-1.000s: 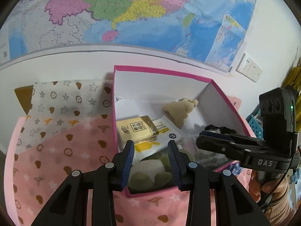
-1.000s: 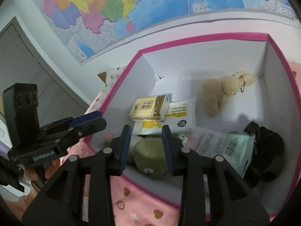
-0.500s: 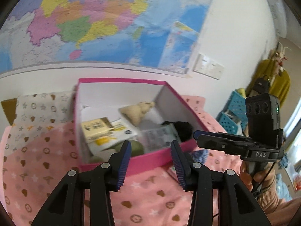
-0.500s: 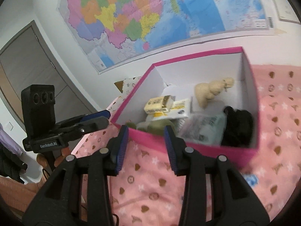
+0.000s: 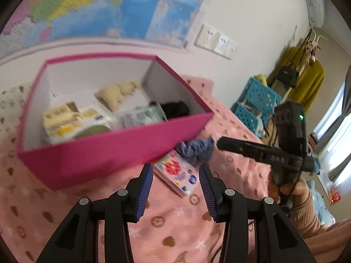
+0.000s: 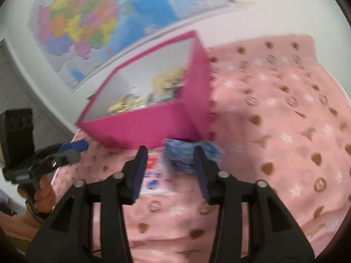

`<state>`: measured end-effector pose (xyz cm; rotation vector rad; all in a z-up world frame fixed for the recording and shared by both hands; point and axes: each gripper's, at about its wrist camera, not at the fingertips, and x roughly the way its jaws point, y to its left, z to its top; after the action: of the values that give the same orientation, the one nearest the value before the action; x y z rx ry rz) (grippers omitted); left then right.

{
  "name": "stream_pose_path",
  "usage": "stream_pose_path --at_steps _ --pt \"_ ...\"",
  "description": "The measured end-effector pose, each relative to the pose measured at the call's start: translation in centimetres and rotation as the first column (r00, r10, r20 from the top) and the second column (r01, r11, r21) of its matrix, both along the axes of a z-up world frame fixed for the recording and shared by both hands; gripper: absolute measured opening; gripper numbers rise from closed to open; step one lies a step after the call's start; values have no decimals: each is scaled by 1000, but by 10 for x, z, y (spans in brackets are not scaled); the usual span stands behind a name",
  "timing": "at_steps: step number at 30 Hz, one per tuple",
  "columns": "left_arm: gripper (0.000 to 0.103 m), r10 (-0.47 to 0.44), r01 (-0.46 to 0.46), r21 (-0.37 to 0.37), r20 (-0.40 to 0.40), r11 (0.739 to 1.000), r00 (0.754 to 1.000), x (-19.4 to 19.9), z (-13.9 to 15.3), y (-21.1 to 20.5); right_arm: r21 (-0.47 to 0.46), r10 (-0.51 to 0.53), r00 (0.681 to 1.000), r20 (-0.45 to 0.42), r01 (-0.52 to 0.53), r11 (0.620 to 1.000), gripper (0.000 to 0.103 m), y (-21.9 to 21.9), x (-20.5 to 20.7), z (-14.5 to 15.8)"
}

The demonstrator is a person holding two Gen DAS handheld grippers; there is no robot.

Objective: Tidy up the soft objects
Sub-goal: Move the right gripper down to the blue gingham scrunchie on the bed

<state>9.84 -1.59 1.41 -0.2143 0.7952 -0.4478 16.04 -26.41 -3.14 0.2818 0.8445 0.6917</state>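
A pink box (image 5: 98,151) (image 6: 151,122) sits on the pink patterned blanket (image 5: 179,221). It holds a beige plush toy (image 5: 116,94), tissue packs (image 5: 65,118), a green plush (image 5: 92,131), a clear packet and a black soft item (image 5: 175,108). A blue fuzzy item (image 5: 197,149) (image 6: 188,153) and a flowered tissue pack (image 5: 177,175) (image 6: 153,175) lie on the blanket by the box's near right corner. My left gripper (image 5: 174,188) is open and empty, just short of the flowered pack. My right gripper (image 6: 169,171) is open and empty, over the pack and the blue item.
A map hangs on the wall (image 5: 109,6) behind the box. Blue plastic crates (image 5: 256,100) and a coat rack with a yellow garment (image 5: 307,79) stand at the right. The blanket stretches to the right of the box (image 6: 285,109).
Both grippers have pulled back out of the box and swung right and down toward the flowered pack and the blue fuzzy item. The green plush stays in the box.
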Motion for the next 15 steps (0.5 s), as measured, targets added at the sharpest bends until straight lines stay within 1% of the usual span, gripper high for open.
stream_pose_path --at_steps 4,9,12,14,15 --pt "44 -38 37 -30 -52 999 998 10 -14 -14 -36 -23 999 -37 21 999 60 -5 13 -19" --pt "44 -53 50 -38 -89 998 995 17 -24 -23 -62 -25 997 -69 20 998 63 2 26 -36" --pt "44 -54 52 -30 -98 998 994 18 -26 -26 -63 -9 998 -62 6 998 63 7 31 -38" --pt "44 -55 52 -26 -100 998 994 19 -26 -26 -60 11 999 -37 -13 998 62 11 30 -37" --pt "44 -54 52 -25 -101 998 993 19 -26 -26 -57 17 1000 -26 -18 998 59 13 30 -36"
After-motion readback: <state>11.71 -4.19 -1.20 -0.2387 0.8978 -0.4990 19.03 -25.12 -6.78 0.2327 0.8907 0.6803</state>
